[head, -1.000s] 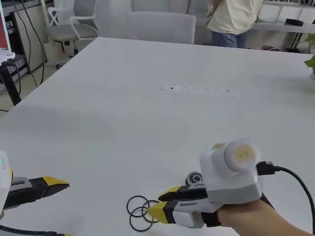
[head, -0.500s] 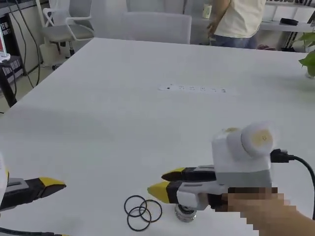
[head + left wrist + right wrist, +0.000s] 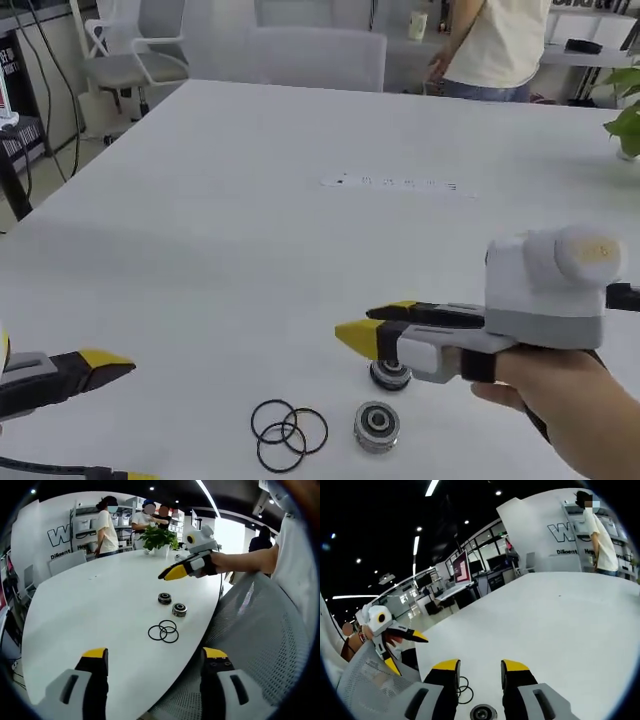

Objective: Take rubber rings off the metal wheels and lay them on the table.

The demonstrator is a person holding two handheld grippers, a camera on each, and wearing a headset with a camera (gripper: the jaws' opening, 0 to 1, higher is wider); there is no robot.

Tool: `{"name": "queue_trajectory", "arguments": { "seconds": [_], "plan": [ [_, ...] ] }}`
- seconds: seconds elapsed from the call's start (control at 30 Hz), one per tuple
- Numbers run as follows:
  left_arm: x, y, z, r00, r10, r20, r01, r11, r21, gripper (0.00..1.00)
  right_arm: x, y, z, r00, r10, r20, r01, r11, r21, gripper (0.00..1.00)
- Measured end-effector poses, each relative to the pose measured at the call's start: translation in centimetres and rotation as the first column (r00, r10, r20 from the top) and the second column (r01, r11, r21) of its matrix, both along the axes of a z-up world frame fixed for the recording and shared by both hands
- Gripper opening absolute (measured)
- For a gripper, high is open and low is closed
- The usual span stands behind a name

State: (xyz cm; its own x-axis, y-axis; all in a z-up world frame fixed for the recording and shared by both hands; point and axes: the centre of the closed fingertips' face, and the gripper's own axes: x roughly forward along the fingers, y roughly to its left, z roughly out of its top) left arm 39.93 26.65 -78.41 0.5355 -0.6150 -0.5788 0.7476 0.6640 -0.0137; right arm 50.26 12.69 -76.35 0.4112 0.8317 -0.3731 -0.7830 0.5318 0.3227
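Three black rubber rings [image 3: 288,432] lie overlapping on the white table [image 3: 300,250]; they also show as rings [image 3: 164,631] and rings [image 3: 465,690]. Two metal wheels stand to their right: a silver wheel [image 3: 377,423] [image 3: 179,609] and a darker-rimmed wheel [image 3: 390,373] [image 3: 164,598]. My right gripper [image 3: 370,320] [image 3: 480,666] hovers open just above the darker wheel with nothing between its jaws; a wheel [image 3: 482,712] sits below them. My left gripper [image 3: 112,420] [image 3: 155,655] stands wide open at the near left edge, well apart from the rings.
A white power strip [image 3: 400,184] lies at the table's middle. Office chairs [image 3: 320,55] stand at the far edge, where a person [image 3: 490,45] stands. A potted plant [image 3: 628,125] sits at the far right. A grey mesh chair back [image 3: 260,630] is beside me.
My right gripper has risen and drawn back to the right, away from the rings, uncovering both wheels. The left gripper has stayed put. The head camera has shifted slightly.
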Motion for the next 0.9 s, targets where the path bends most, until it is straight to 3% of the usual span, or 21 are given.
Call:
{"name": "queue_trajectory", "arguments": {
  "seconds": [0.23, 0.53, 0.9],
  "plan": [
    [0.2, -0.1, 0.9, 1.0, -0.019, 0.016, 0.019, 1.0, 0.016, 0.75, 1.1, -1.4, -0.4, 0.999, -0.039, 0.005, 0.039, 0.999, -0.023, 0.31],
    [0.9, 0.1, 2.1, 0.999, -0.024, 0.042, 0.023, 0.999, 0.025, 0.76, 1.8, -3.3, -1.9, 0.998, -0.062, 0.001, 0.062, 0.994, -0.09, 0.31],
    [2.6, -0.3, 4.7, 0.993, -0.047, 0.105, 0.045, 0.999, 0.015, 0.75, 1.8, -3.9, -2.9, 0.998, -0.064, -0.016, 0.062, 0.991, -0.121, 0.32]
  ]
}}
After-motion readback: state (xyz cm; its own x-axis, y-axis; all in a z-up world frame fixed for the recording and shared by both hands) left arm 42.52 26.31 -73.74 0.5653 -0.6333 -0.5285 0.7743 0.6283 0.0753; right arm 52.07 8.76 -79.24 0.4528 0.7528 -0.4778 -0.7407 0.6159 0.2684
